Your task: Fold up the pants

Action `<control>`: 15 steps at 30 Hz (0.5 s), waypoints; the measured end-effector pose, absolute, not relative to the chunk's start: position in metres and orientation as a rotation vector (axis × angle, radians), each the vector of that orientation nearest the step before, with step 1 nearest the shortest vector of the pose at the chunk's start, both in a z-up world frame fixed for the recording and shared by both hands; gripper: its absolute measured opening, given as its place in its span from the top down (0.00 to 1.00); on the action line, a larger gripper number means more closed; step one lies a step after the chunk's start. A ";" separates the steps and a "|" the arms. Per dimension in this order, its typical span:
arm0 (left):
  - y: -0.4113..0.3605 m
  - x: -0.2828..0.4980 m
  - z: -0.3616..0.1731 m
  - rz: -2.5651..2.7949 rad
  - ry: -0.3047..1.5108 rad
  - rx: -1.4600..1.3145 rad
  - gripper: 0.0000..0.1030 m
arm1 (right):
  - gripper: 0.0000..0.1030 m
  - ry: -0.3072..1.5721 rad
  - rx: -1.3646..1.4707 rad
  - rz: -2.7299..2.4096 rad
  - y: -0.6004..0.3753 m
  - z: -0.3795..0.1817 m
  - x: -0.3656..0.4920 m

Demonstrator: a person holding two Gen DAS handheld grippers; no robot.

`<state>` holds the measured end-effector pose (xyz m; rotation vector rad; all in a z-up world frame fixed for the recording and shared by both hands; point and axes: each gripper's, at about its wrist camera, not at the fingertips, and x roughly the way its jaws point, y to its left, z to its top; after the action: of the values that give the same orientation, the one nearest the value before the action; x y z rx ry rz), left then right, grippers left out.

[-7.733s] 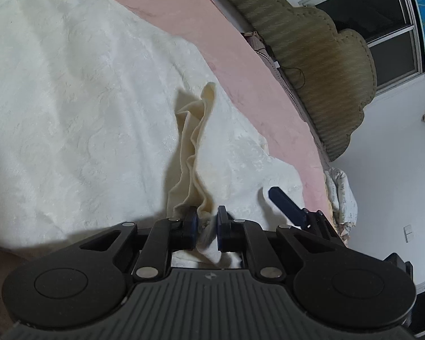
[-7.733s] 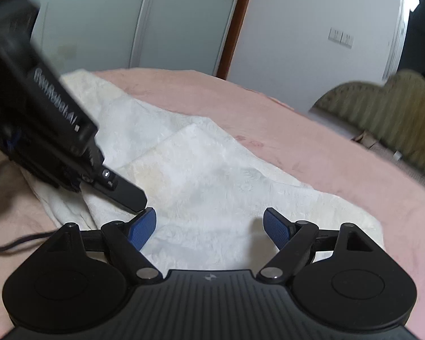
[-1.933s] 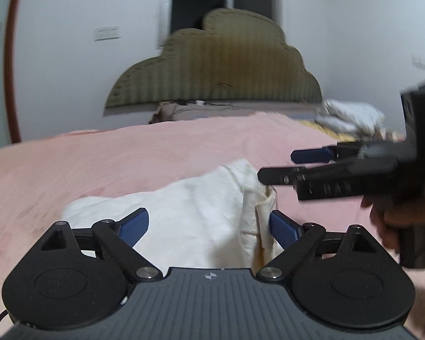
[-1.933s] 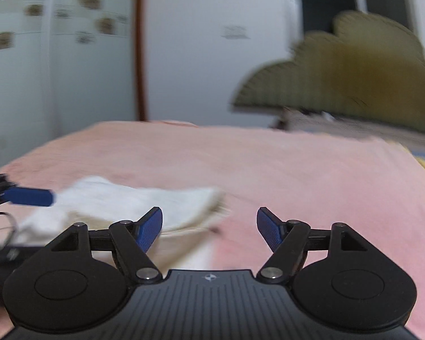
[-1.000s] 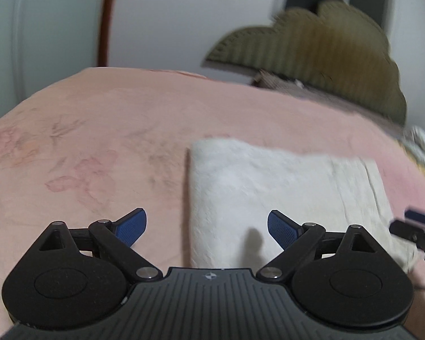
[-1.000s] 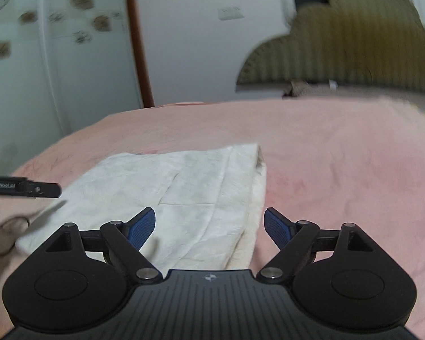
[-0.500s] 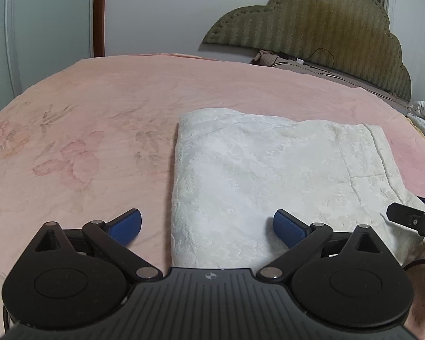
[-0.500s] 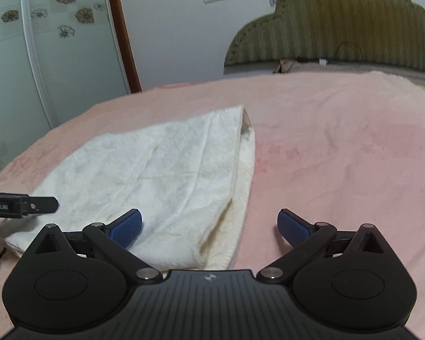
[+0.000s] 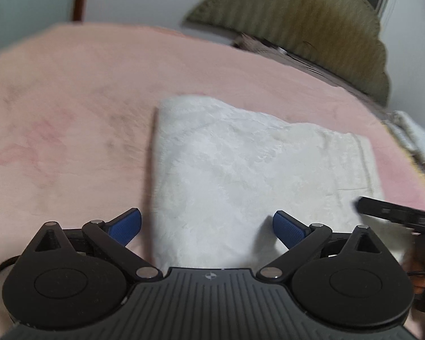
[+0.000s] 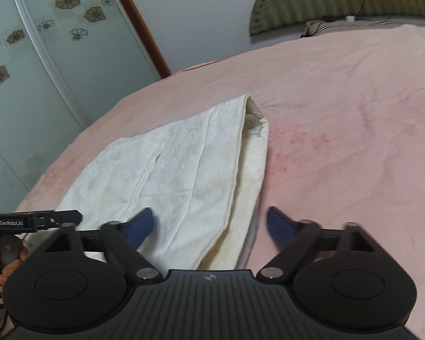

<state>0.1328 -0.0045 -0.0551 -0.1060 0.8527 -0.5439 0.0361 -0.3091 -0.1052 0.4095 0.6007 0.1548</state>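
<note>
The left claw (image 9: 206, 223) stands wide, its blue pads (image 9: 287, 226) clear of any cloth, and it hangs over the near left corner of the folded pants (image 9: 240, 170); the left pad sits over bare pink bedspread (image 9: 70, 99), the right pad over the white fabric. The right claw (image 10: 209, 225) is at a middling spread, its jaws have just been closing, and the near right corner of the pants (image 10: 178, 175) lies between them without being pinched; its pads (image 10: 277, 223) are blurred. The pants lie flat as a white rectangle on the bed, near the front edge. In the left wrist view the left edge of the cloth runs straight away from the claw, and the far edge is neat. In the right wrist view the right edge shows stacked layers, with a cream layer peeking out under the top one and gaping at the far corner. Each claw shows at the side of the other's view, near the pants' front edge, held by a hand (image 10: 2, 269). Open bedspread spreads to the left, right and far side, up to the olive headboard (image 9: 311, 19).
</note>
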 end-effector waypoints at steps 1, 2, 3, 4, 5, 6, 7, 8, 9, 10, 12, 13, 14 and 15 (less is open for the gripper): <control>-0.004 0.138 -0.055 -0.575 0.868 -0.121 0.03 | 0.31 0.610 0.428 0.184 -0.312 -0.106 0.042; -0.004 0.145 -0.055 -0.619 0.892 -0.137 0.03 | 0.31 0.613 0.435 0.205 -0.313 -0.106 0.046; -0.004 0.151 -0.056 -0.654 0.912 -0.154 0.03 | 0.31 0.618 0.425 0.228 -0.313 -0.105 0.051; -0.003 0.157 -0.057 -0.666 0.930 -0.174 0.05 | 0.31 0.622 0.408 0.247 -0.312 -0.104 0.055; -0.002 0.161 -0.057 -0.675 0.942 -0.193 0.06 | 0.31 0.626 0.392 0.264 -0.311 -0.103 0.057; -0.001 0.164 -0.058 -0.678 0.948 -0.206 0.14 | 0.34 0.627 0.377 0.274 -0.309 -0.103 0.058; 0.000 0.165 -0.057 -0.660 0.945 -0.200 0.29 | 0.36 0.627 0.364 0.276 -0.307 -0.101 0.059; 0.000 0.164 -0.056 -0.635 0.938 -0.170 0.38 | 0.40 0.623 0.356 0.276 -0.306 -0.101 0.057; 0.000 0.162 -0.055 -0.626 0.924 -0.149 0.49 | 0.45 0.612 0.350 0.275 -0.304 -0.101 0.054; 0.001 0.160 -0.055 -0.624 0.913 -0.153 0.61 | 0.49 0.600 0.348 0.272 -0.303 -0.100 0.050; 0.006 0.156 -0.053 -0.604 0.876 -0.154 0.74 | 0.61 0.575 0.357 0.276 -0.300 -0.099 0.043; 0.007 0.152 -0.051 -0.598 0.852 -0.155 0.79 | 0.64 0.563 0.360 0.279 -0.298 -0.097 0.041; 0.007 0.148 -0.049 -0.592 0.823 -0.145 0.81 | 0.69 0.551 0.357 0.280 -0.295 -0.094 0.040; 0.005 0.143 -0.045 -0.586 0.791 -0.125 0.83 | 0.71 0.542 0.344 0.273 -0.292 -0.090 0.038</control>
<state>0.1431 0.0055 -0.0450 -0.1252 0.7906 -0.5857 0.0382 -0.2916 -0.0900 0.3437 0.5419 0.2733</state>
